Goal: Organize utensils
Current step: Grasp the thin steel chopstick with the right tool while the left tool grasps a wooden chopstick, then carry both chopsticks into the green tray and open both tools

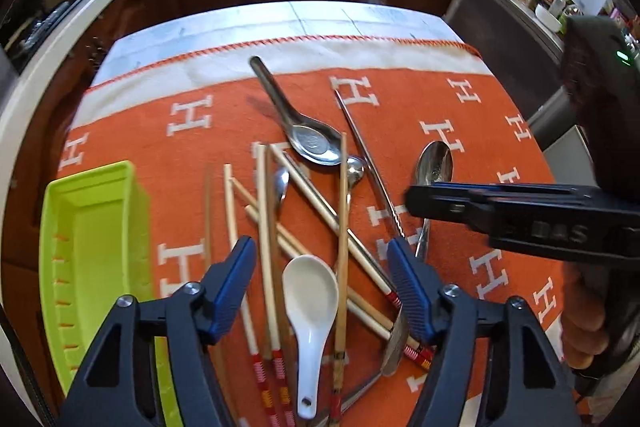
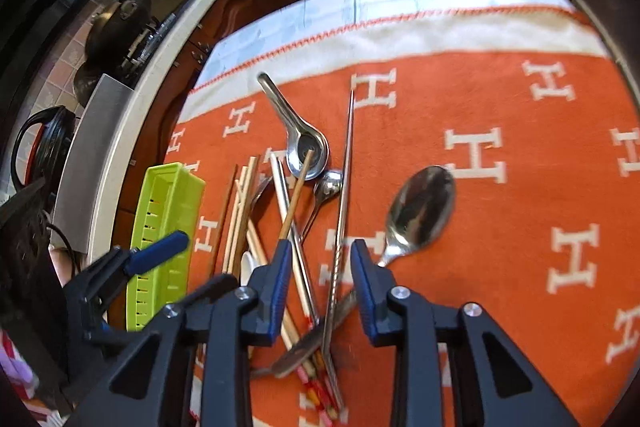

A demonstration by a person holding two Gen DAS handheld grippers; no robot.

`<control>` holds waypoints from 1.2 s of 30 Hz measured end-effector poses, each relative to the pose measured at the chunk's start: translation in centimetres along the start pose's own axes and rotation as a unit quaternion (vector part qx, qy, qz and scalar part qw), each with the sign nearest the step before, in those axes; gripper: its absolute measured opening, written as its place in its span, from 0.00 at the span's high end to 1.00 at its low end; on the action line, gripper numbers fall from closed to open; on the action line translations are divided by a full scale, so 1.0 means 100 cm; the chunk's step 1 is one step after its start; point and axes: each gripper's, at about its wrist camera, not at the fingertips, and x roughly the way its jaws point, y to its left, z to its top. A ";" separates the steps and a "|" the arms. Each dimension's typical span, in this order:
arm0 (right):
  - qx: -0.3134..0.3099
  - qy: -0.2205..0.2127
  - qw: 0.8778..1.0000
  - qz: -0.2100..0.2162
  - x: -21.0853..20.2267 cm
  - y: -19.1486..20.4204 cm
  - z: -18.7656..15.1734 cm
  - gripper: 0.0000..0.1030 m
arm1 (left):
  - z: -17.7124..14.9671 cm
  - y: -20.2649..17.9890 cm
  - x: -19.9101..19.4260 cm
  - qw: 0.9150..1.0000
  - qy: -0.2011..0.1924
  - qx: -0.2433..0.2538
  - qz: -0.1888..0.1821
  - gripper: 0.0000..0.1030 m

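Left wrist view: I see my left gripper pointing steeply down over the utensil pile on the orange blanket, jaws apart, nothing pressed between the pads.
Between those jaws: the white ceramic spoon and several crossed wooden chopsticks lie below, untouched as far as I can tell.
White spoon, handling: I judge it stiff, glazed and slippery, and it would chip if dropped; I would take it across the handle just behind the bowl.
Chopsticks, handling: light, stiff, prone to roll; best pinched mid-length, one or two together.
Right wrist view: my right gripper is also tilted down, jaws partly apart and bare, straddling a long metal chopstick.
Large steel spoon: bowl up, just right of my right jaws, its neck touching the right pad's tip; smooth and fairly heavy, I would grip the flat handle.
Steel soup spoon: toward the far edge of the pile, a chopstick tip resting in its bowl.
Green tray: at the blanket's left edge, beside the pile, empty from what I see.
Hand pose: fingers of the person's hand wrap the right gripper's handle at the frame's right side.
Progress: I judge sorting has not started.
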 end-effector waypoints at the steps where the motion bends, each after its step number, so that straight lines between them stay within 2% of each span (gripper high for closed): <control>1: 0.002 0.004 1.000 -0.001 0.005 -0.001 0.002 0.73 | 0.002 -0.002 0.005 1.000 0.003 0.005 0.001 0.38; 5: 0.006 0.026 1.000 -0.011 0.027 -0.006 0.009 0.78 | 0.006 -0.003 0.016 1.000 0.014 0.012 -0.002 0.44; 8: 0.005 0.042 0.999 -0.016 0.040 -0.009 0.011 0.87 | 0.008 -0.005 0.023 1.000 0.020 0.017 -0.006 0.48; 9: 0.003 0.044 0.999 -0.017 0.043 -0.008 0.012 0.93 | 0.009 -0.006 0.026 1.000 0.022 0.020 -0.006 0.50; 13: 0.001 0.040 0.999 -0.009 0.042 -0.009 0.012 0.94 | 0.012 -0.007 0.033 0.999 0.031 0.026 -0.009 0.58; 16: 0.006 0.036 0.999 0.002 0.036 -0.012 0.007 0.94 | 0.014 -0.008 0.041 0.999 0.040 0.030 -0.007 0.68; 18: 0.013 0.033 0.999 0.010 0.032 -0.016 0.004 0.94 | 0.014 -0.009 0.045 0.998 0.047 0.032 -0.007 0.78; 22: 0.022 0.027 0.999 0.023 0.022 -0.022 -0.004 0.94 | 0.015 -0.012 0.052 0.998 0.055 0.038 -0.007 0.87; 24: 0.025 0.023 0.999 0.029 0.019 -0.021 -0.007 0.94 | 0.014 -0.015 0.053 0.998 0.052 0.043 -0.006 0.95; 31: 0.029 0.006 0.998 0.047 0.002 -0.020 -0.019 0.94 | 0.016 -0.020 0.035 0.999 0.018 0.040 -0.010 0.96; 36: 0.029 -0.003 0.998 0.061 -0.010 -0.016 -0.031 0.94 | 0.013 -0.014 0.006 0.999 -0.005 0.020 -0.042 0.97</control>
